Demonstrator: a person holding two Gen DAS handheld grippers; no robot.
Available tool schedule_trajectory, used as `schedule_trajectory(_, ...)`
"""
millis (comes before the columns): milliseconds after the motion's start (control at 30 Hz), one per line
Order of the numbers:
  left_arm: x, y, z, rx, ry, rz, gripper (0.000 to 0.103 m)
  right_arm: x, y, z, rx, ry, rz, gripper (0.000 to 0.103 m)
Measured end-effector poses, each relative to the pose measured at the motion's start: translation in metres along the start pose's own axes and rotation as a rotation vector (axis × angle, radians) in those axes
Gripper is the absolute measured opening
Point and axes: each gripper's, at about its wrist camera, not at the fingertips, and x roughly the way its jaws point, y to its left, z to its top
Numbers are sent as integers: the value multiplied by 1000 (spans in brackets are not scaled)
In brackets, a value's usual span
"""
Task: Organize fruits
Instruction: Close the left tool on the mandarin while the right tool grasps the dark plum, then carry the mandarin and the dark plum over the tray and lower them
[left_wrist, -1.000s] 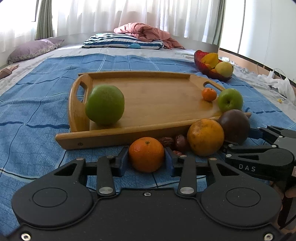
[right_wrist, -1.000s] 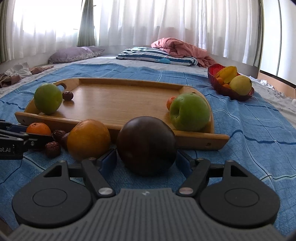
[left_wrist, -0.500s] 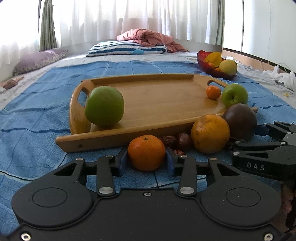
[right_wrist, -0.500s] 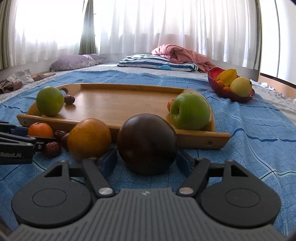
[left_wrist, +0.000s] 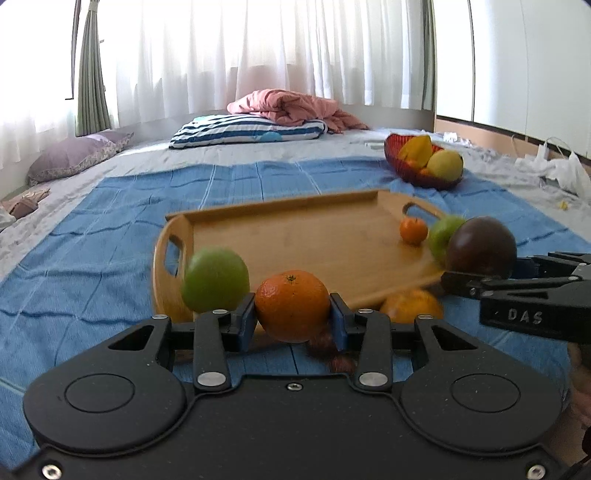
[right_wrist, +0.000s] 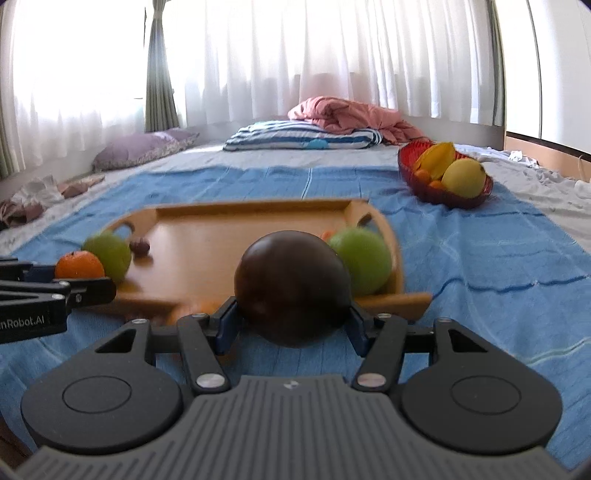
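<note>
My left gripper (left_wrist: 292, 320) is shut on a small orange (left_wrist: 291, 302) and holds it above the blue blanket, in front of the wooden tray (left_wrist: 295, 205). The right gripper (right_wrist: 292, 319) has a dark purple round fruit (right_wrist: 291, 280) between its jaws. They are closing, the pads press its sides, and the fruit is off the blanket. In the left wrist view that fruit (left_wrist: 480, 245) hangs at the right. A green apple (left_wrist: 214, 278) lies at the tray's near left, and another green apple (left_wrist: 441, 232) and a tiny mandarin (left_wrist: 413, 230) at its right end.
A large orange (left_wrist: 412, 306) and brown dates (left_wrist: 332, 350) lie on the blanket (left_wrist: 92, 258) before the tray. One date (right_wrist: 139, 246) sits on the tray. A red bowl (right_wrist: 443, 194) with yellow fruit stands at the back right. Pillows and a pink quilt lie beyond.
Both grippers have risen, lifting the small orange and the dark fruit off the blanket. The right jaws narrowed onto the dark fruit. The large orange and dates stayed below.
</note>
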Motion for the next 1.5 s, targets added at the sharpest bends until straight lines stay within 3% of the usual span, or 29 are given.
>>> schedule_trajectory(533,34,32,66,-72,-7,19,38,42,-25,81,114,52,26,62)
schedule_trajectory(800,61,43,89,-83,14,5,38,72,-26,102,74,114,13,62)
schedule_trajectory(967,84,56,100,-119,75,-12,38,93,-33,111,99,171,17,62)
schedule_trajectory(1500,154,84,109,-164,242,29,38,161,-37,131,102,344,-15,62)
